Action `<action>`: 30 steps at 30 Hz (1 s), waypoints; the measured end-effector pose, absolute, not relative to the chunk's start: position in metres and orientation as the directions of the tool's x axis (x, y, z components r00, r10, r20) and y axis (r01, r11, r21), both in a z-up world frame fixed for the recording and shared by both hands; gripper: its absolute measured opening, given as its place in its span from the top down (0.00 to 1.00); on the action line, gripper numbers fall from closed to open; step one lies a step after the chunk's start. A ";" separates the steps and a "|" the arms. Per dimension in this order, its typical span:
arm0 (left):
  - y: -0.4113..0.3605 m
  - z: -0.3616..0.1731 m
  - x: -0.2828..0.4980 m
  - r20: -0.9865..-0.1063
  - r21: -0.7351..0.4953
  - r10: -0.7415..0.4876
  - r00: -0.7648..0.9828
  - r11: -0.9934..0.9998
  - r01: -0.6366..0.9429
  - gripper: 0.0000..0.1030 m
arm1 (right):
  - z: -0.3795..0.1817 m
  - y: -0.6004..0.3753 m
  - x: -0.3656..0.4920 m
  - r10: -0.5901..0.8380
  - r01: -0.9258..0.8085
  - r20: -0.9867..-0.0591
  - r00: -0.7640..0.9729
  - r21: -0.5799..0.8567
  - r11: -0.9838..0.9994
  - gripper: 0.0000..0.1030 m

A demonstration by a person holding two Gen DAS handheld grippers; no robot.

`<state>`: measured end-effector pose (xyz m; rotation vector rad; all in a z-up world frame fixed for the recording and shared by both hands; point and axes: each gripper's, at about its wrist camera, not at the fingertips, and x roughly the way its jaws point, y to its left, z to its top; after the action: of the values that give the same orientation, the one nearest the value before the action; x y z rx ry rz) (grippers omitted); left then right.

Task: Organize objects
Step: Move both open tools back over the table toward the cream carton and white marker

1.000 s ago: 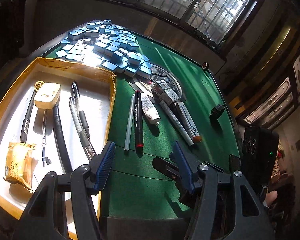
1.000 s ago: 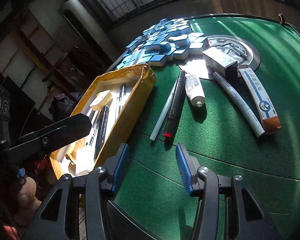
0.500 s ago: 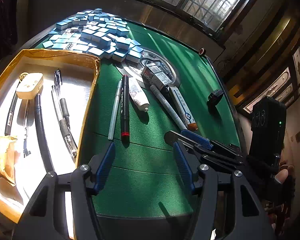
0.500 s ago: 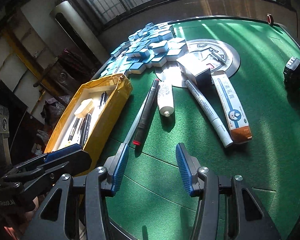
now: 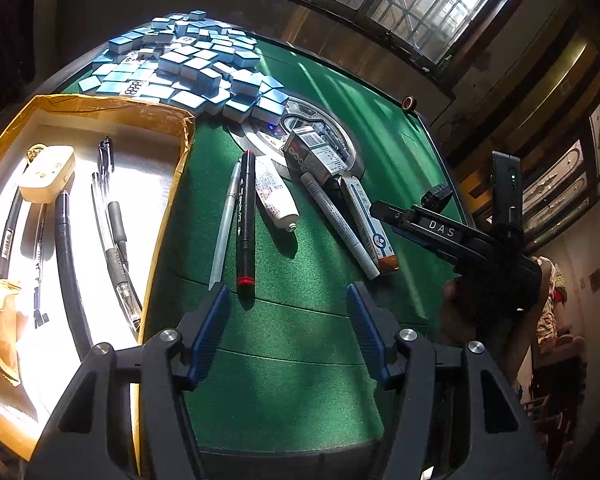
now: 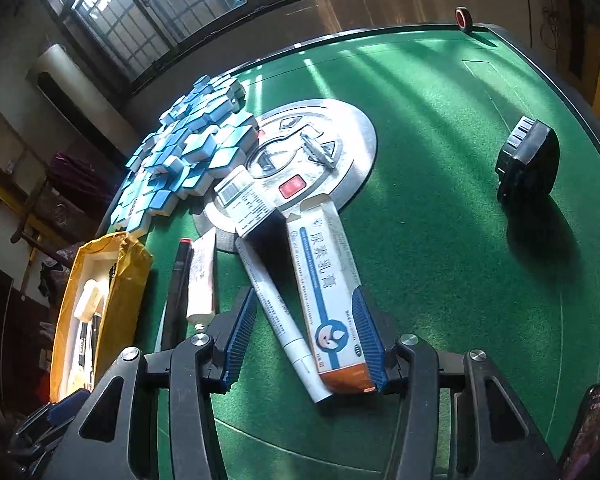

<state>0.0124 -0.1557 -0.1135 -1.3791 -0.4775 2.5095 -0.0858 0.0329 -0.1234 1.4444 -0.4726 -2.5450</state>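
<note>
Green table (image 6: 440, 240) sat under barred windows. Blue tiles (image 5: 188, 64) lay piled at far side. Left gripper (image 5: 286, 332) was wide, empty, above felt near black marker (image 5: 245, 216). Right gripper (image 6: 306, 336) was wide around cream box (image 6: 326, 280) and white pen (image 6: 280, 312); touch unclear. Yellow tray (image 5: 172, 184) held pens.

Both grippers are black, with ribbed blue pads (image 5: 210, 332) and silver screws (image 5: 168, 335); the right gripper (image 5: 396, 216) reads "DAS" along its side.
</note>
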 end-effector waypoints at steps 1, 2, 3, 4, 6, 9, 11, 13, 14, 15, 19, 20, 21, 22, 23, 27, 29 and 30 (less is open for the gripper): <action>-0.153 -0.114 0.010 -0.773 -0.387 0.356 -0.525 -0.921 -0.055 0.43 | -0.125 0.037 -0.089 -0.291 -0.024 -0.806 -0.516 0.353 -0.935 0.57; -0.149 -0.115 0.006 -0.778 -0.379 0.351 -0.521 -0.924 -0.056 0.43 | -0.126 0.038 -0.090 -0.283 -0.027 -0.804 -0.523 0.348 -0.937 0.57; -0.146 -0.117 0.002 -0.784 -0.373 0.346 -0.515 -0.926 -0.055 0.43 | -0.128 0.037 -0.091 -0.273 -0.021 -0.804 -0.528 0.333 -0.943 0.57; -0.142 -0.119 -0.002 -0.789 -0.373 0.347 -0.507 -0.926 -0.055 0.43 | -0.131 0.036 -0.092 -0.266 -0.015 -0.806 -0.529 0.323 -0.946 0.57; -0.134 -0.124 -0.010 -0.798 -0.372 0.351 -0.490 -0.926 -0.059 0.43 | -0.140 0.032 -0.095 -0.273 0.006 -0.815 -0.510 0.314 -0.949 0.57; -0.124 -0.130 -0.019 -0.814 -0.359 0.344 -0.469 -0.931 -0.059 0.43 | -0.146 0.027 -0.096 -0.246 0.008 -0.829 -0.502 0.280 -0.960 0.57; -0.118 -0.134 -0.025 -0.826 -0.350 0.337 -0.452 -0.935 -0.059 0.43 | -0.147 0.025 -0.094 -0.229 0.001 -0.835 -0.499 0.264 -0.965 0.60; -0.114 -0.138 -0.030 -0.835 -0.344 0.330 -0.440 -0.938 -0.051 0.43 | -0.146 0.027 -0.093 -0.218 -0.018 -0.841 -0.495 0.260 -0.965 0.64; -0.112 -0.139 -0.032 -0.839 -0.341 0.327 -0.435 -0.939 -0.048 0.43 | -0.146 0.030 -0.093 -0.223 -0.026 -0.842 -0.491 0.270 -0.963 0.67; -0.110 -0.141 -0.035 -0.841 -0.339 0.325 -0.432 -0.940 -0.046 0.43 | -0.145 0.033 -0.092 -0.232 -0.034 -0.842 -0.487 0.284 -0.958 0.70; -0.099 -0.145 -0.046 -0.852 -0.328 0.317 -0.416 -0.943 -0.048 0.43 | -0.145 0.042 -0.090 -0.297 -0.027 -0.835 -0.463 0.349 -0.937 0.75; -0.096 -0.146 -0.049 -0.853 -0.329 0.320 -0.412 -0.943 -0.049 0.43 | -0.143 0.045 -0.088 -0.301 -0.024 -0.831 -0.468 0.353 -0.935 0.76; -0.093 -0.146 -0.052 -0.856 -0.328 0.321 -0.406 -0.943 -0.054 0.43 | -0.141 0.047 -0.087 -0.306 -0.019 -0.825 -0.474 0.357 -0.934 0.76; -0.089 -0.147 -0.055 -0.859 -0.324 0.320 -0.401 -0.944 -0.059 0.43 | -0.139 0.048 -0.085 -0.312 -0.015 -0.820 -0.480 0.363 -0.932 0.76; -0.085 -0.147 -0.058 -0.861 -0.320 0.317 -0.397 -0.945 -0.062 0.43 | -0.138 0.051 -0.084 -0.318 -0.017 -0.816 -0.483 0.372 -0.928 0.76; -0.072 -0.154 -0.074 -0.885 -0.279 0.282 -0.370 -0.958 -0.062 0.44 | -0.141 0.056 -0.084 -0.331 -0.039 -0.817 -0.472 0.395 -0.918 0.76; -0.070 -0.157 -0.079 -0.893 -0.254 0.254 -0.371 -0.966 -0.050 0.44 | -0.146 0.059 -0.086 -0.360 -0.049 -0.818 -0.449 0.424 -0.904 0.76; -0.070 -0.158 -0.081 -0.896 -0.250 0.249 -0.368 -0.967 -0.045 0.44 | -0.150 0.061 -0.088 -0.386 -0.050 -0.814 -0.434 0.450 -0.892 0.76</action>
<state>-0.0808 -0.0704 -0.1584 -1.6507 -0.2733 2.4447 -0.0876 0.0606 -0.1498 1.5405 -0.6172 -2.4226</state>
